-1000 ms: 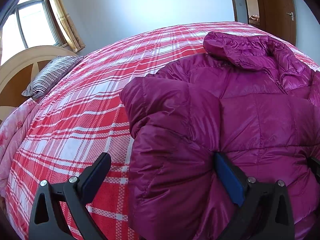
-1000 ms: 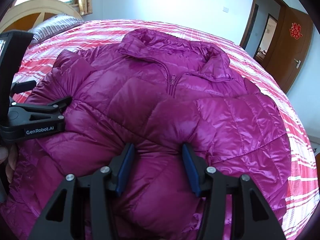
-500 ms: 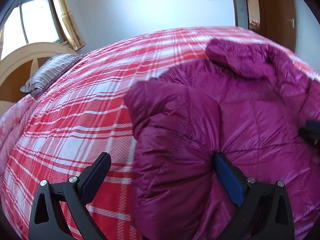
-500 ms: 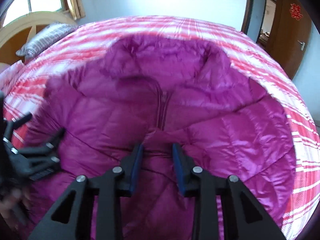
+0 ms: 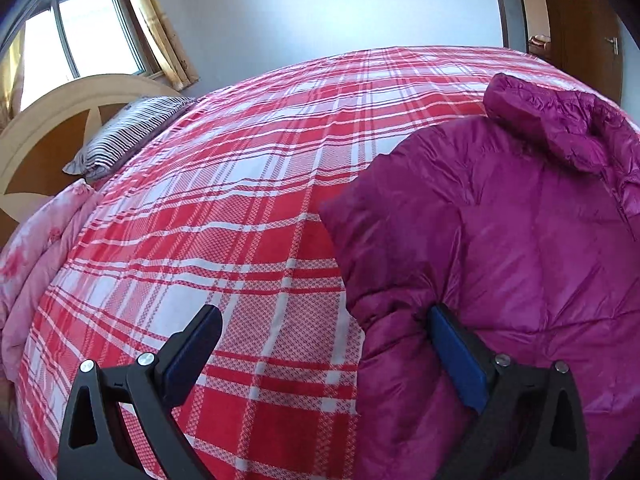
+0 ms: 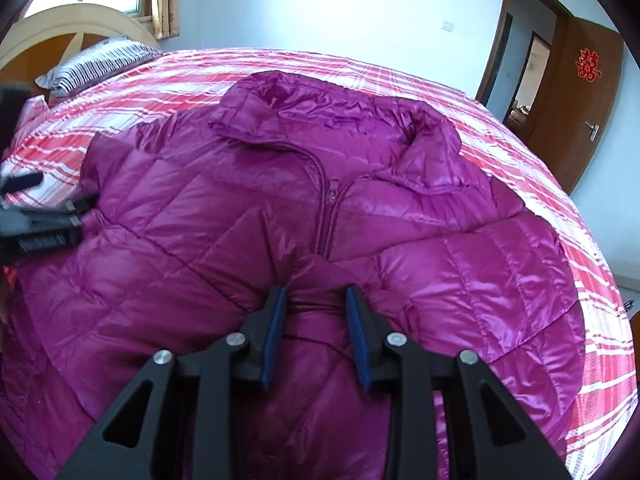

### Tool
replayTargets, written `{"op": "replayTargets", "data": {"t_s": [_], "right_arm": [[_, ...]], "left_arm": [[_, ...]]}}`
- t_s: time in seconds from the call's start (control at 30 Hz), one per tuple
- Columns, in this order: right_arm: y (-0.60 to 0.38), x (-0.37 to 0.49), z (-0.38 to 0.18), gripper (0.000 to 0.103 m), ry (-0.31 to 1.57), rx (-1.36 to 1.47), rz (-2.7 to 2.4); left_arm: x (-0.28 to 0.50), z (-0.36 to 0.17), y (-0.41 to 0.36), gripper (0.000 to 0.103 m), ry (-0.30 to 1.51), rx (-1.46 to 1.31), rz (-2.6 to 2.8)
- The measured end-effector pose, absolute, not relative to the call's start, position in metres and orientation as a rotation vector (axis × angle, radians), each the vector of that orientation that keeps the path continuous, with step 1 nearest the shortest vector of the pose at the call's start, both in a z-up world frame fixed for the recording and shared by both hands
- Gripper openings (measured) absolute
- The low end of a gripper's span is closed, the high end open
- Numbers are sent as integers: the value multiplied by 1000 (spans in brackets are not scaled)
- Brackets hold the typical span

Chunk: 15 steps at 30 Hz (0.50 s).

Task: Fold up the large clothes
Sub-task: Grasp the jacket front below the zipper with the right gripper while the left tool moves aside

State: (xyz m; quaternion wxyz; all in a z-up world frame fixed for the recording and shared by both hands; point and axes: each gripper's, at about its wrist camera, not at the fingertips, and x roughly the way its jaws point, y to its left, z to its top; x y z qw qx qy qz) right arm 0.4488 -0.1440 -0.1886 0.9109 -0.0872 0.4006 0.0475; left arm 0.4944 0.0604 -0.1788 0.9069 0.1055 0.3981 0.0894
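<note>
A magenta puffer jacket [image 6: 360, 220] lies front up on the bed, collar toward the far side, zipper down the middle. In the left wrist view the jacket [image 5: 520, 260] fills the right half. My left gripper [image 5: 324, 332] is open wide at the jacket's left edge; its right finger [image 5: 456, 344] presses against the folded sleeve, its left finger is over the sheet. It also shows at the left of the right wrist view [image 6: 40, 220]. My right gripper [image 6: 316, 300] is shut on a bunch of jacket fabric near the zipper's lower end.
The bed has a red and white plaid sheet [image 5: 240, 220]. A striped pillow [image 5: 128, 132] and wooden headboard [image 5: 52, 120] are at the far left, a pink quilt [image 5: 36, 264] at the left edge. A brown door [image 6: 580, 100] stands open at the right.
My right gripper closed tighter on the fabric and carried it toward the jacket's middle. My left gripper stayed open and shifted left, so more bare sheet shows.
</note>
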Motion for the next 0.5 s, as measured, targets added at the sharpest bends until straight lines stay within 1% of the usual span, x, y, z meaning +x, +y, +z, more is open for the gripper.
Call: {"op": "replayTargets", "data": {"t_s": [0.13,0.3,0.5], "right_arm": [[-139,447,-190,35,821,-195,91],[-134,445,-191,35,811,-222,75],[-134,444,-192,35,805,-227,73]], "left_arm": [[491,-171,58,102,800,231,212],[492,-139,60,102,702,178,218],[529,-167,63,102,799,259,297]]}}
